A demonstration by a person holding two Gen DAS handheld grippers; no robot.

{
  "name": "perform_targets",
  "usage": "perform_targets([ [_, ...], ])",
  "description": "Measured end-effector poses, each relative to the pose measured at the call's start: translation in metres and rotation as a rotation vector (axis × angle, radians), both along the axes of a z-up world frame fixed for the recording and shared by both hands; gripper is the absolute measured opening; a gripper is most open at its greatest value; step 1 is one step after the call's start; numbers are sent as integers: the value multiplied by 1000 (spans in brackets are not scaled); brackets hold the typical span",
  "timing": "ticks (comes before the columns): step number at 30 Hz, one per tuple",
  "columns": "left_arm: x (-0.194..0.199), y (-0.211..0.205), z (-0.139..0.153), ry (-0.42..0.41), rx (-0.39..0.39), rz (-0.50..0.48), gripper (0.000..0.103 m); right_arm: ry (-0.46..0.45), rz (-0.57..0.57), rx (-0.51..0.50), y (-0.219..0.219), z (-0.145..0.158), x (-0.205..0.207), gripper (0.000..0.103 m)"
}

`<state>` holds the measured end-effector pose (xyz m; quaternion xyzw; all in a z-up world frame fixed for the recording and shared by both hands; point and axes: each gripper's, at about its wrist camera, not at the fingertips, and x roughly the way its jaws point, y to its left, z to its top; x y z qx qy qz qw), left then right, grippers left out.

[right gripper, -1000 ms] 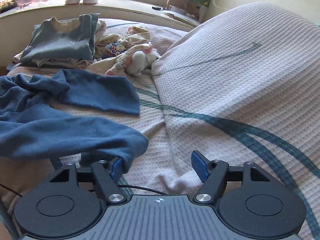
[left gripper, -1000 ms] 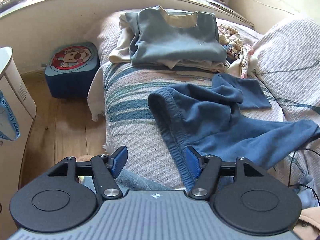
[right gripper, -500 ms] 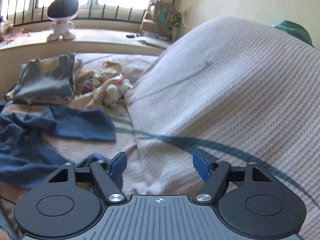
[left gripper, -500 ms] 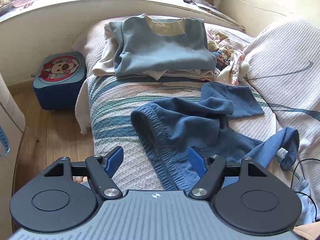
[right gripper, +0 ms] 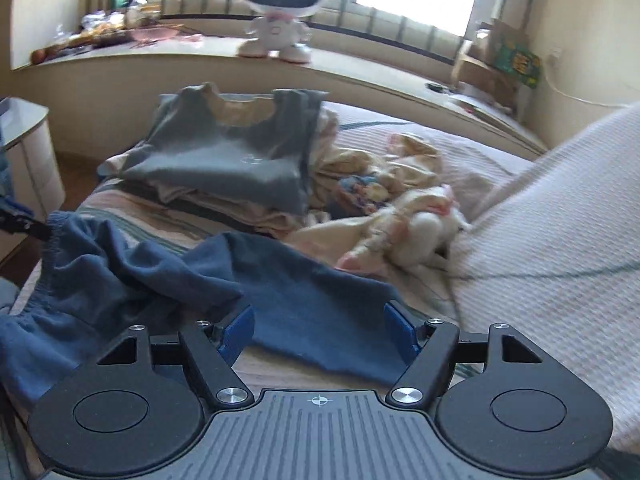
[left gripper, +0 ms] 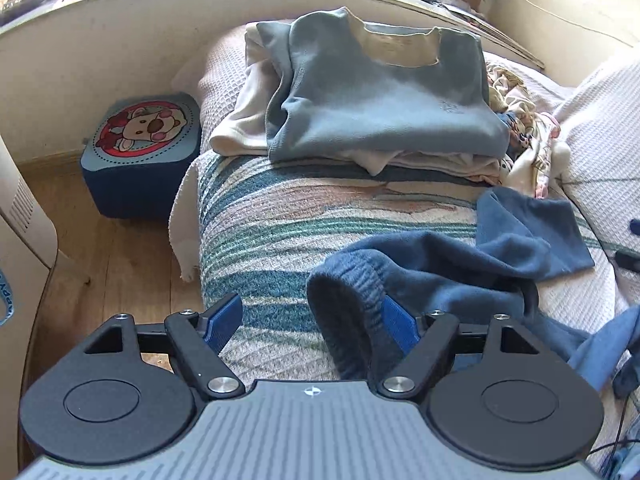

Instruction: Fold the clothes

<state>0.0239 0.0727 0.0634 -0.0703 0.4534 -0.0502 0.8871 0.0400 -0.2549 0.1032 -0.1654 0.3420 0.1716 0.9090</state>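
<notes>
Crumpled dark blue trousers [left gripper: 444, 276] lie unfolded on the striped bedspread [left gripper: 280, 216]. My left gripper [left gripper: 310, 322] is open, and the ribbed waistband [left gripper: 344, 320] bulges up between its fingers, against the right pad. In the right wrist view the same blue trousers [right gripper: 160, 272] spread across the bed, and one flat leg end [right gripper: 320, 320] lies between the fingers of my open right gripper [right gripper: 318, 332]. A folded grey-blue sweatshirt [left gripper: 380, 92] tops a stack of folded clothes at the far end of the bed.
A heap of unfolded cream and patterned clothes [right gripper: 400, 208] lies right of the stack. A white waffle blanket [right gripper: 560, 220] rises at the right. A blue cartoon stool [left gripper: 144, 148] stands on the wooden floor at the left, beside a white cabinet [left gripper: 20, 248]. A toy robot [right gripper: 280, 20] stands on the windowsill.
My left gripper moved in on the waistband, which now bunches between its fingers. My right gripper swung left, from the white blanket to over the blue trouser leg.
</notes>
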Motion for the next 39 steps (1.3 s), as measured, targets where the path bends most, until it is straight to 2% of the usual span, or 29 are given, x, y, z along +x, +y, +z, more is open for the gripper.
perform_targets([
  [4,5,-6,-1,-5,-7,-51,76,63,125,-55,37,-30,14,54],
  [6,8,-6,-3,-9,-15,-74,76,88,156,-68,43,-44,17,50],
  [10,14,-10,-10,2,-39,-87,75,136,180,-94,47,-64,26,45],
  [17,20,-15,-23,24,-31,-89,74,155,233,-148,57,-81,33,45],
  [19,22,-17,-26,30,-28,-89,65,159,245,-156,59,-86,34,42],
  [20,23,-18,-28,33,-27,-89,57,162,250,-158,60,-87,35,39],
  [21,24,-19,-30,36,-26,-89,47,166,248,-148,59,-88,36,29],
  [22,23,-18,-29,27,-26,-91,41,169,246,-139,57,-88,36,19],
  [23,23,-17,-27,20,-37,-91,32,171,243,-134,56,-89,37,15],
  [24,23,-16,-25,17,-51,-91,21,163,232,-144,56,-89,38,8],
  [25,23,-16,-21,9,-54,-95,16,149,217,-155,54,-89,39,3],
  [26,24,-16,-18,0,-56,-100,11,133,202,-158,51,-88,40,3],
  [29,26,-16,-6,-25,-62,-113,10,65,146,-138,39,-68,41,2],
  [32,29,-12,10,-61,-91,-118,10,-40,101,-140,28,-35,49,2],
  [35,31,-8,26,-105,-113,-119,11,-151,55,-124,22,-2,71,2],
  [39,36,1,26,-122,-92,-83,11,-255,-5,-129,26,20,114,2],
])
